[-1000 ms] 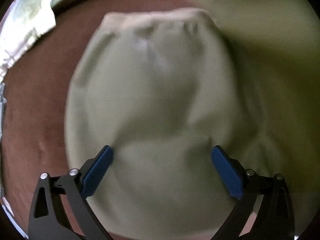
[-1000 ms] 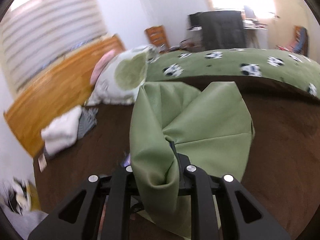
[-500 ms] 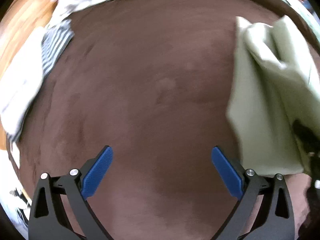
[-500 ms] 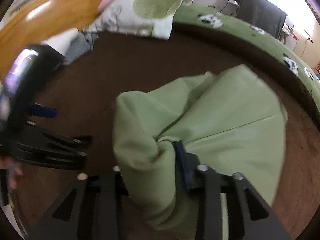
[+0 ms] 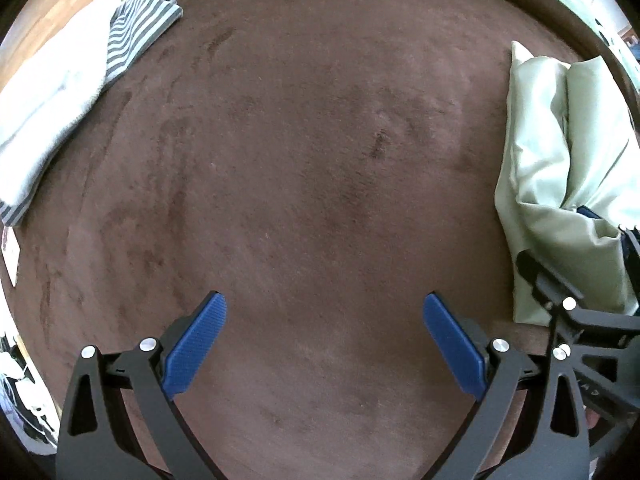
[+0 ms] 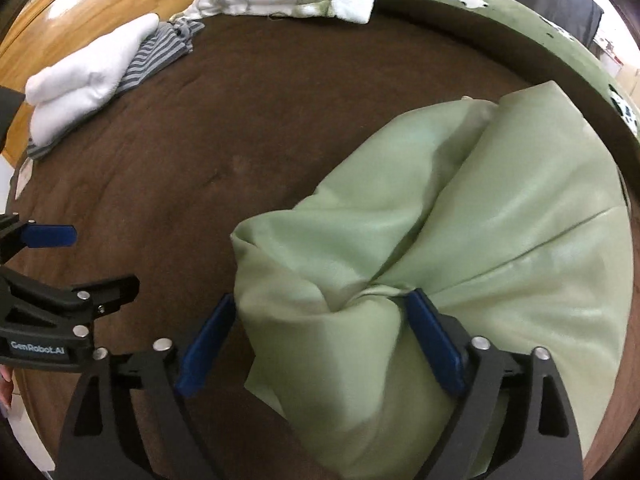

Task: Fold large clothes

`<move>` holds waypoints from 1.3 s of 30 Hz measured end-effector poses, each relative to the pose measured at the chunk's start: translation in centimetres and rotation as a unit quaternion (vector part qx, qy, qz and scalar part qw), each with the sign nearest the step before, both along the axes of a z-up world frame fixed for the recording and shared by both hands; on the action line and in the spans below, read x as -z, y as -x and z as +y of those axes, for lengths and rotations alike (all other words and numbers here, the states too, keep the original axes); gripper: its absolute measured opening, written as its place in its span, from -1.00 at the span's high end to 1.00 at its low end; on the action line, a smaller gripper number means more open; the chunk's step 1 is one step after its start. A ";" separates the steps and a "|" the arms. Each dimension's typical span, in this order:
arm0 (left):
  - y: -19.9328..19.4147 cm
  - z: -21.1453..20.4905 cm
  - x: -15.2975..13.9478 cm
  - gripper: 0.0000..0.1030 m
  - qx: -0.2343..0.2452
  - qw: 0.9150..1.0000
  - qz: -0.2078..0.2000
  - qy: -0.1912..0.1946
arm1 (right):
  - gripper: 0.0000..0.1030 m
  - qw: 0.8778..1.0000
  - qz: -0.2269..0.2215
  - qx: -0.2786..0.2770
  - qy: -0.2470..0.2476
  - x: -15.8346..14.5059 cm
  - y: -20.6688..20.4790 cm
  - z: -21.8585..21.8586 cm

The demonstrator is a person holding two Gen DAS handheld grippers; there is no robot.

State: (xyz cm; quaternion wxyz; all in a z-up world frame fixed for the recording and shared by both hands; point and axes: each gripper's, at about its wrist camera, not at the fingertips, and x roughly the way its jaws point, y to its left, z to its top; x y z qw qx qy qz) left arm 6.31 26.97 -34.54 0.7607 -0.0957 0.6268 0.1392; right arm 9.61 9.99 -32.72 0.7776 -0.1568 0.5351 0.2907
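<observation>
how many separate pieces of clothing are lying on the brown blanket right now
3: a green garment between the opening right gripper's pads; a white garment far left, lying on a striped garment. More may be hidden.

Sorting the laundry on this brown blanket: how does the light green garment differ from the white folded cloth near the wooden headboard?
The smooth light green garment lies bunched and creased, between the right gripper fingers as its jaws are opening; the fluffy white folded cloth sits in a tidy stack, away from both grippers. The green garment lies straight on the brown blanket; the white cloth rests on a grey striped cloth. Both lie on the same bed.
</observation>
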 end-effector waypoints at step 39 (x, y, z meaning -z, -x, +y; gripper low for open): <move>-5.4 -15.5 -5.1 -0.87 0.181 0.973 -0.056 0.130 | -0.47 0.997 0.032 0.064 -0.032 -4.5 -21.3 -10.8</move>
